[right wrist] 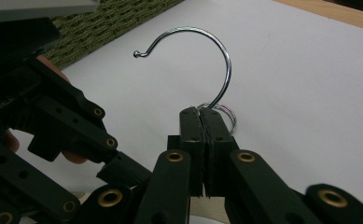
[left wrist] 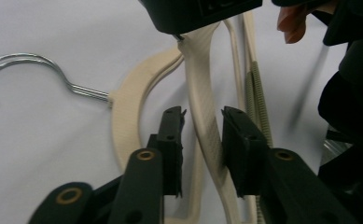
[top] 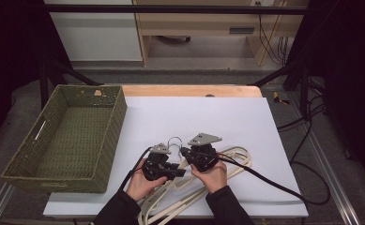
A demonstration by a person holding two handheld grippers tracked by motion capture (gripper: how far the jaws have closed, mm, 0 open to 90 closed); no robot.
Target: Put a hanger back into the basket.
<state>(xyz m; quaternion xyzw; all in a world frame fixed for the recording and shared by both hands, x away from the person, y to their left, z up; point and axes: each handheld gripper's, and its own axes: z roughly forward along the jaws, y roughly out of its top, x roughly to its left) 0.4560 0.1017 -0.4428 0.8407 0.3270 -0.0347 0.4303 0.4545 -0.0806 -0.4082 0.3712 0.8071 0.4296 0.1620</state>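
Two cream hangers (top: 203, 180) are lying stacked on the white worktop (top: 246, 122). The right tool (right wrist: 202, 116) is pinching the top one's metal hook (right wrist: 207, 51); the left tool (left wrist: 202, 135) is straddling its arm, jaws near but seemingly not yet clamped. Separating them and filling the green basket (top: 100, 154) probably remain.

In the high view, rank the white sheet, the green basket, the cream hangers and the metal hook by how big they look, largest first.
1. White sheet
2. Green basket
3. Cream hangers, partly hidden by hands and grippers
4. Metal hook, by far the smallest
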